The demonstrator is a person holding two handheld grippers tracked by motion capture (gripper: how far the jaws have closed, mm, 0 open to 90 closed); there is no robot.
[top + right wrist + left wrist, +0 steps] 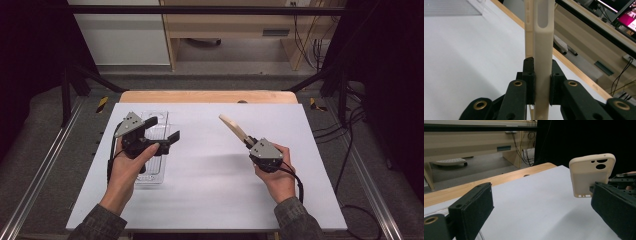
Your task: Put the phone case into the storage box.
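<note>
Looking first at the cream phone case (pixel 234 127), I saw it right of centre in the high view, raised off the white table sheet (pixel 210 190) and slanting toward the upper left from the right gripper (pixel 248 141). The right gripper view gave me what the overhead could not: the case stood edge-on up the middle of the frame (pixel 541 55), with both black pads pressed flat against its two faces. The left gripper view showed its back at the right of the frame (pixel 589 173), camera cut-outs near the top corner.

The left gripper (pixel 164 132) sat at left of centre in the high view, jaws spread wide with nothing between them; in its own view I saw only bare sheet in the gap. Under it, in the high view, lay a clear plastic tray (pixel 152 172). The wooden table edge (pixel 207 96) ran along the far side of the sheet.
</note>
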